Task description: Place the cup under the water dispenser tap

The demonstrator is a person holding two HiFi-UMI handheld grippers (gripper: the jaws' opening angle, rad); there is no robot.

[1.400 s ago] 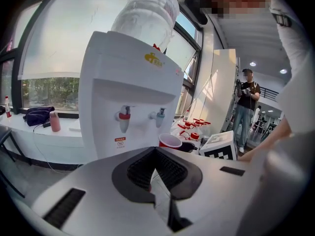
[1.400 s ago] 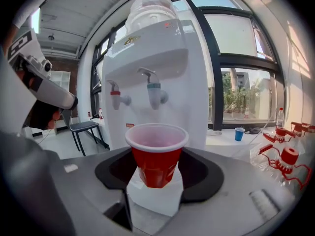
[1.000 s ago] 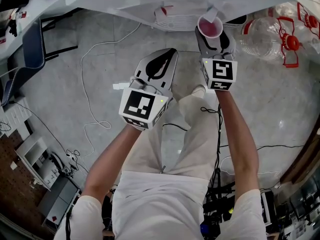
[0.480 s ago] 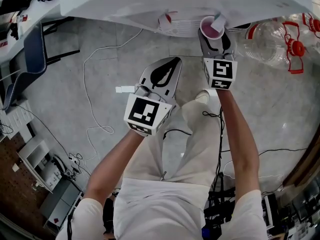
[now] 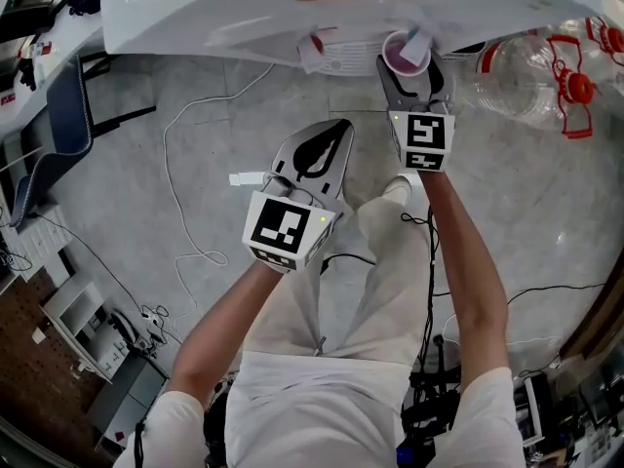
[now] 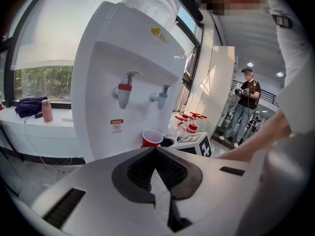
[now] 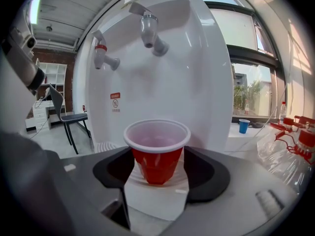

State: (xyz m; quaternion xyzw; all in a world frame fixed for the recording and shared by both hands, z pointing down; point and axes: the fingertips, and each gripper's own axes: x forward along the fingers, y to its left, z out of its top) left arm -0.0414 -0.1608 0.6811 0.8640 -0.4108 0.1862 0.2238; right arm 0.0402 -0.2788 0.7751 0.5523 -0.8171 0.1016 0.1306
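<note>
The red cup point(image 5: 405, 55) stands upright on the white ridged drip tray point(image 7: 147, 188) of the white water dispenser point(image 5: 292, 8), below its grey tap point(image 7: 150, 31). The red-handled tap point(image 7: 101, 55) is further left. My right gripper point(image 5: 408, 66) has its jaws on either side of the cup point(image 7: 157, 149), and they are opening, with thin gaps at the cup's sides. My left gripper point(image 5: 339, 130) hangs back from the dispenser over the floor, shut with nothing in it. It looks at the cup point(image 6: 152, 138) from the left.
Large clear water bottles point(image 5: 531, 66) with red handles lie on the floor right of the dispenser. A chair point(image 5: 58, 96) stands at far left and a white cable point(image 5: 185, 203) runs over the grey floor. A person point(image 6: 243, 107) stands in the background.
My right gripper has carried the cup a little forward and down, in under the dispenser's front. The left gripper has barely moved.
</note>
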